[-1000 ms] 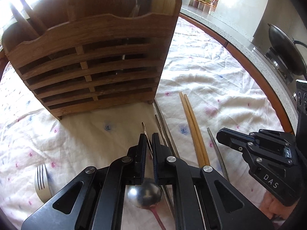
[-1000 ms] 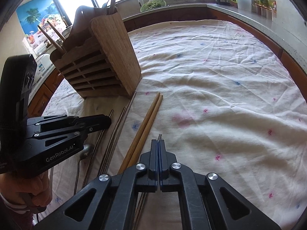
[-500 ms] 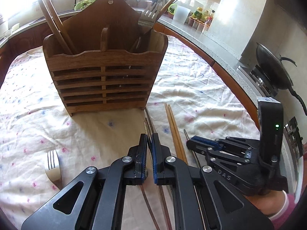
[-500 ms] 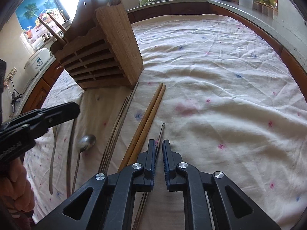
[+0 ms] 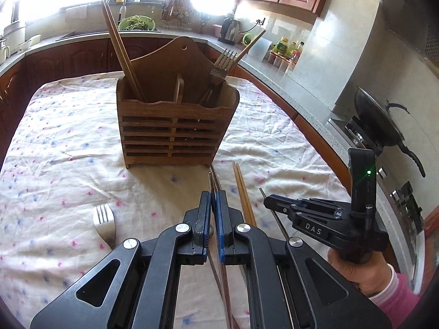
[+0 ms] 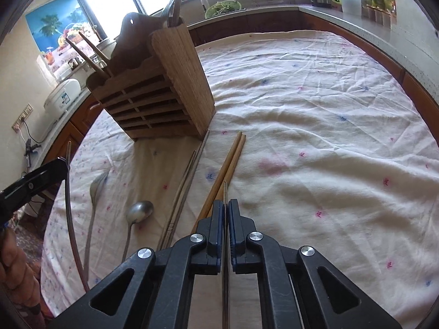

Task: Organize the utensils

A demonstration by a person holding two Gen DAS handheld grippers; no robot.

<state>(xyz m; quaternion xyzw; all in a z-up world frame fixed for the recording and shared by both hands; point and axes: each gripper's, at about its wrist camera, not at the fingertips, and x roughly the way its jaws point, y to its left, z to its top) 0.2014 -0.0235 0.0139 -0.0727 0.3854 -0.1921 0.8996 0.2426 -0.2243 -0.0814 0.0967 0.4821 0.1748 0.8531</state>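
Note:
A wooden utensil caddy [image 5: 175, 134] stands on the flowered cloth and holds wooden chopsticks [image 5: 120, 52] and a fork [image 5: 221, 67]. My left gripper [image 5: 213, 205] is shut on a thin metal utensil handle [image 5: 210, 181] and holds it above the cloth; from the right wrist view [image 6: 68, 192] that handle hangs curved from it. My right gripper [image 6: 225, 208] is shut on a metal chopstick [image 6: 225, 189] just above the cloth. A wooden chopstick pair [image 6: 227, 170], metal chopsticks [image 6: 186, 183], a spoon [image 6: 140, 211] and a fork [image 5: 104, 222] lie on the cloth.
The table's right edge [image 5: 315, 134] borders a counter with a wok on a stove [image 5: 378, 123]. Bottles and a kettle [image 5: 230, 30] stand at the far counter. A rice cooker [image 6: 63, 93] sits left of the caddy.
My left gripper has risen and pulled back with the handle, so the caddy looks farther. My right gripper, slightly open half a second ago, has shut on the metal chopstick.

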